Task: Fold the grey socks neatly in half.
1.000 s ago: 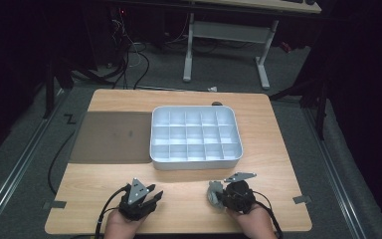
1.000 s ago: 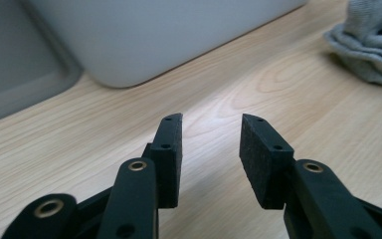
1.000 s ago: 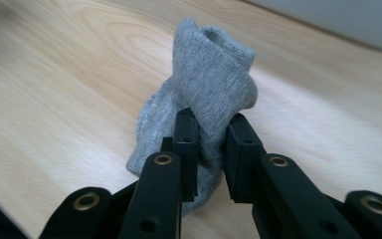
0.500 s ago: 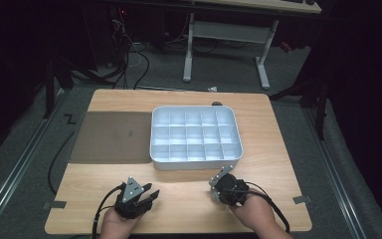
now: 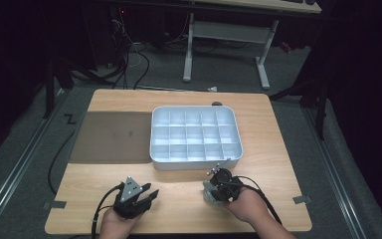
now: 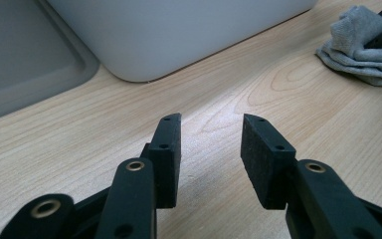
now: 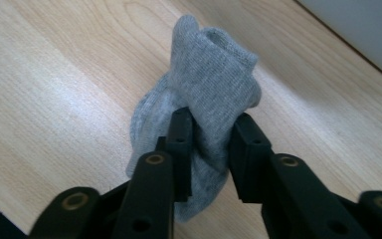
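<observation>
A bunched grey sock point(image 7: 214, 89) lies on the wooden table point(image 5: 179, 186) near its front edge, just in front of the white tray. My right gripper point(image 7: 211, 124) is shut on the sock. Its jaws have just been closing with the sock's middle pinched between the pads. From above, the right gripper point(image 5: 211, 191) sits in the person's right hand, with the sock point(image 5: 207, 197) under it. My left gripper point(image 6: 211, 127) stands open over bare wood with nothing between its jaws. It rests at the front left point(image 5: 148, 194). The sock point(image 6: 363, 50) shows at the far right of the left gripper view.
A white compartmented tray point(image 5: 194, 163) stands mid-table, its cells looking empty; its rounded wall point(image 6: 179, 30) is close ahead of the left gripper. A flat grey mat point(image 5: 112, 137) lies left of the tray. Cables trail from both grippers off the front edge.
The right hand has shifted a little to the left and toward the tray with the sock. The left gripper has stayed where it was.
</observation>
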Tool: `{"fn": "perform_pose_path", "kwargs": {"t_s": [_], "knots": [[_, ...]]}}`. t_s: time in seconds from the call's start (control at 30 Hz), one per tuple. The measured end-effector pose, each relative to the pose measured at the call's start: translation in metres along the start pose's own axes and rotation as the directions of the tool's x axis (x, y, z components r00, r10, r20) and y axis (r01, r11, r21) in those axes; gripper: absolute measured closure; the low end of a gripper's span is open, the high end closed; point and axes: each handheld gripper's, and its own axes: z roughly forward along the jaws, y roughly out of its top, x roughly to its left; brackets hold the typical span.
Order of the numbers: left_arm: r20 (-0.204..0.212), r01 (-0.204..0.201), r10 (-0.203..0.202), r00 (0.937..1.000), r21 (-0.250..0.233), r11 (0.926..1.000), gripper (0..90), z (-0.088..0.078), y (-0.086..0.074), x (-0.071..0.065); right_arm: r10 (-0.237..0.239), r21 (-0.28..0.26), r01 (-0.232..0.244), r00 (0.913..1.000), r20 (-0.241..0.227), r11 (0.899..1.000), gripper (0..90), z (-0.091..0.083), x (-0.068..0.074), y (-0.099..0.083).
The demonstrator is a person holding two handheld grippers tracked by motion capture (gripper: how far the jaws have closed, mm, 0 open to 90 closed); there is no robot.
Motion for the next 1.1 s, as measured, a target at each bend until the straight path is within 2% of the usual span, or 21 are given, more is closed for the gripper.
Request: {"fn": "perform_pose_path", "kwargs": {"t_s": [0.07, 0.13, 0.2, 0.43, 0.47, 0.57, 0.63, 0.67, 0.8, 1.1], "knots": [[-0.001, 0.0, 0.0, 1.0, -0.001, 1.0, 60.8, 0.001, 0.0, 0.0, -0.005, 0.0, 0.005, 1.0, -0.003, 1.0, 78.3, 0.0, 0.001, 0.0], [-0.002, 0.0, 0.0, 1.0, 0.002, 1.0, 60.8, 0.001, 0.0, 0.0, -0.03, -0.01, 0.03, 0.9996, 0.001, 1.0, 80.5, 0.0, 0.001, 0.0], [-0.001, 0.004, -0.004, 1.0, 0.002, 1.0, 60.8, 0.001, -0.001, 0.001, -0.018, -0.014, 0.018, 0.9998, -0.001, 1.0, 81.1, -0.001, 0.0, 0.0], [-0.001, 0.004, -0.004, 1.0, 0.002, 1.0, 61.0, 0.0, -0.001, 0.002, -0.021, -0.038, 0.021, 0.9997, 0.011, 0.999, 81.3, -0.025, -0.008, 0.002], [-0.001, 0.005, -0.005, 1.0, 0.002, 1.0, 61.0, 0.0, -0.001, 0.002, -0.016, -0.038, 0.017, 0.9995, 0.027, 0.999, 81.2, -0.03, -0.01, 0.002], [0.001, 0.01, -0.01, 0.9999, 0.004, 0.9999, 61.0, 0.001, -0.001, 0.003, -0.005, -0.047, 0.007, 0.9994, 0.035, 0.999, 81.2, -0.04, -0.017, 0.001], [0.003, 0.009, -0.009, 0.9999, 0.005, 0.9999, 61.0, 0.001, -0.001, 0.002, -0.015, -0.047, 0.017, 0.9989, 0.044, 0.999, 81.2, -0.045, -0.02, 0.001], [0.003, 0.01, -0.01, 0.9999, 0.004, 0.9999, 61.1, 0.001, -0.001, 0.002, 0.002, -0.052, 0.001, 0.9988, 0.048, 0.999, 81.2, -0.049, -0.022, 0.002], [0.005, 0.015, -0.015, 0.9999, 0.002, 0.9999, 61.1, 0.0, -0.001, 0.002, 0.012, -0.066, -0.007, 0.9978, 0.065, 0.998, 81.1, -0.065, -0.033, 0.006], [0.002, 0.016, -0.016, 0.9999, -0.001, 0.9999, 60.9, -0.001, -0.001, 0.004, 0.009, -0.05, -0.004, 0.9939, 0.11, 0.999, 81.0, -0.085, -0.046, 0.019]]}}
